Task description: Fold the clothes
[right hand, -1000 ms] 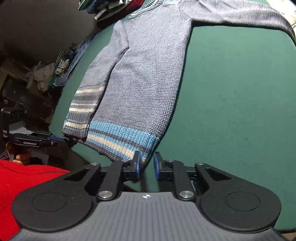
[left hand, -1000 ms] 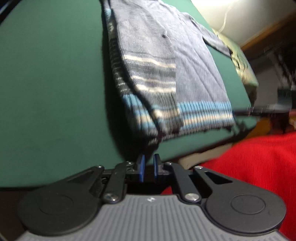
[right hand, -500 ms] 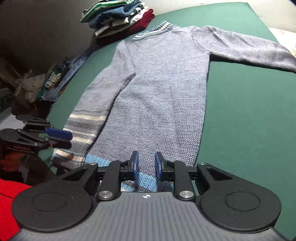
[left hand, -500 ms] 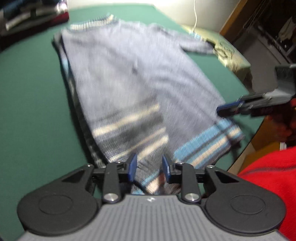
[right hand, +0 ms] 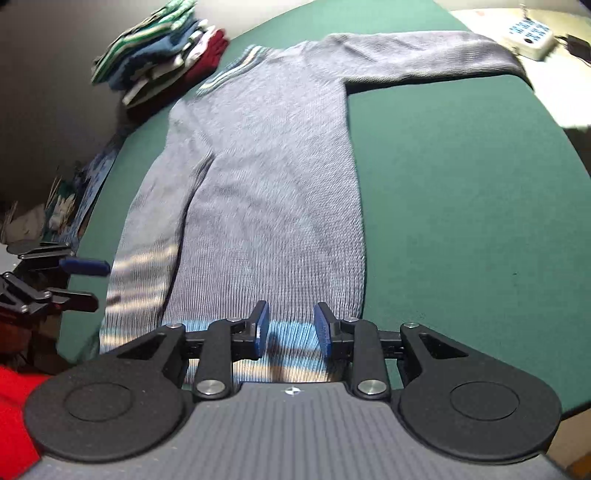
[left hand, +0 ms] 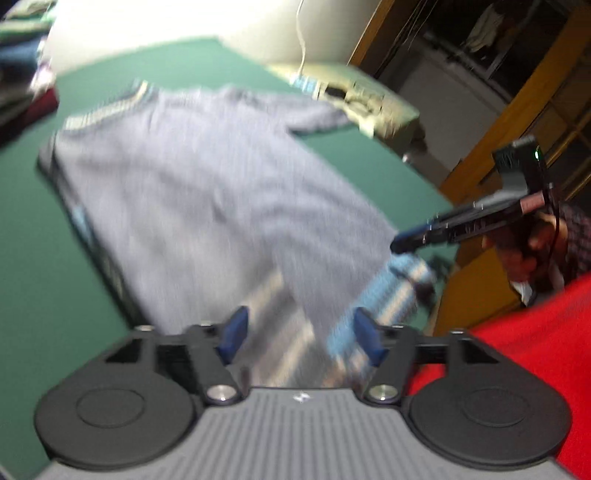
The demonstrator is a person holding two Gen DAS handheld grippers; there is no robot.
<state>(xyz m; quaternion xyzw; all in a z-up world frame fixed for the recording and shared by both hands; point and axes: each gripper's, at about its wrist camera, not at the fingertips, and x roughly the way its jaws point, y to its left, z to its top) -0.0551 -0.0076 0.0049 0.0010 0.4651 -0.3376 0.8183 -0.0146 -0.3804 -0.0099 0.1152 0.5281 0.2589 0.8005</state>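
A grey-blue knit sweater lies flat on the green table. One sleeve is folded down along the body and the other sleeve stretches out to the far right. My right gripper hovers over the blue striped hem; its jaws are opening and nothing is pinched. In the blurred left wrist view my left gripper is above the striped cuff and hem, jaws opening wide and empty. The left gripper appears at the sweater's left, the right gripper at its right.
A stack of folded clothes sits at the far left corner of the table. A white device lies beyond the outstretched sleeve. Clutter lies off the left edge, and a wooden frame stands to the right. The person's red garment is close by.
My left jaws went from shut to wide apart while the gripper rolled and swung over the sweater. My right jaws opened a little and moved to the middle of the hem.
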